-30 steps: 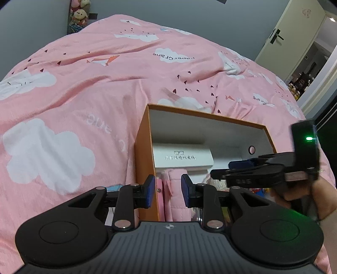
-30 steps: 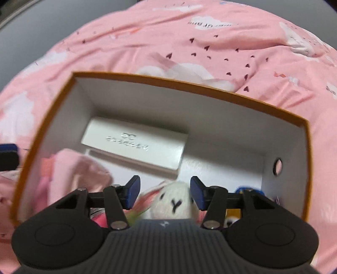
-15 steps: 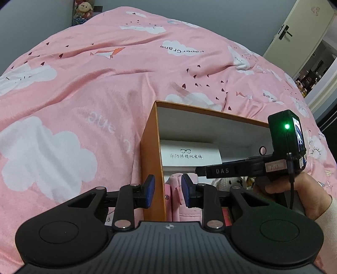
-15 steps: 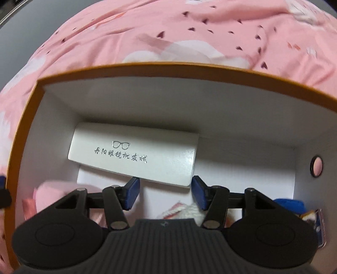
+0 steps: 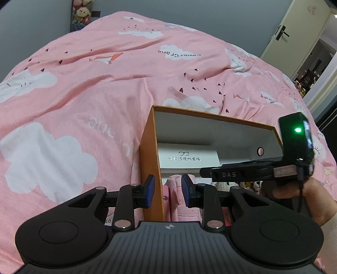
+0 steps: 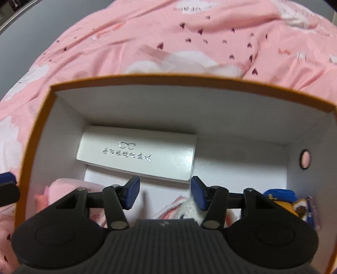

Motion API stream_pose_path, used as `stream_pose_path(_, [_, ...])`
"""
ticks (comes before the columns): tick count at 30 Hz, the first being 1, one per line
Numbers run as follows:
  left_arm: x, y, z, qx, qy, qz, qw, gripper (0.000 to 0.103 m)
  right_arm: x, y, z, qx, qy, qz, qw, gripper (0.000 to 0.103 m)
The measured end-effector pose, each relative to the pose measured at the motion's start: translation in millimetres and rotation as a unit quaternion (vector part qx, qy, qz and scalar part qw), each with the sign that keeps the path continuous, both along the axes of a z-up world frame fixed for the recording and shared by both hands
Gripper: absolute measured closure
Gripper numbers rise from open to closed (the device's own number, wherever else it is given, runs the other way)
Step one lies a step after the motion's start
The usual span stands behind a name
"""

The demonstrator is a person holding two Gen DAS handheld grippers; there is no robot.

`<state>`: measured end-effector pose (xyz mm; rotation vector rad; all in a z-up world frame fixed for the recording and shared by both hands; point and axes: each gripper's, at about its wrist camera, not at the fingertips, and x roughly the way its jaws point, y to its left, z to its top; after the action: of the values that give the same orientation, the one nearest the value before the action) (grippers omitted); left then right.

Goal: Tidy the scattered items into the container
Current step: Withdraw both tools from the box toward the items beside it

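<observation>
An orange box [image 5: 149, 160] with white inner walls [image 6: 189, 109] stands on the pink bed. Inside lie a white glasses case [image 6: 137, 155], a pink cloth item [image 5: 181, 208], a white plush rabbit [image 6: 189, 207] and small blue and yellow toys [image 6: 282, 200]. My left gripper [image 5: 167, 191] is open, its jaws straddling the box's left wall near the front corner. My right gripper [image 6: 165, 192] is open and empty over the box, above the rabbit; it also shows in the left wrist view [image 5: 242, 173].
The pink cloud-print duvet [image 5: 73, 94] surrounds the box on all sides. Plush toys [image 5: 81, 12] sit at the far wall. A door [image 5: 294, 35] stands open at the back right.
My right gripper has risen and pulled back from the box floor, jaws wider, the plush rabbit left lying inside. My left gripper has barely moved at the box's left wall.
</observation>
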<state>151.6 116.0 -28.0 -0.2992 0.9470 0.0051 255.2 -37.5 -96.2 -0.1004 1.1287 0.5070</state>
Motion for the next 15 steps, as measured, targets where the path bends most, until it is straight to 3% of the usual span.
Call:
stream_pose_path(8, [-19,-18,11,0.012,-0.017,-0.018,0.9996,0.072,-46,-30,43,0.035,-0.068,0.014,0.997,0.046])
stream_pose_path(12, [-30,-25,17,0.01,-0.023,-0.026,0.9994,0.072,-71,-44,54,0.053,-0.07,0.02,0.996,0.059])
stream_pose_path(15, [-39,-31,22,0.009,-0.03,-0.033,0.999,0.072,-91,-54,59,0.066,-0.077,0.02,0.995,0.059])
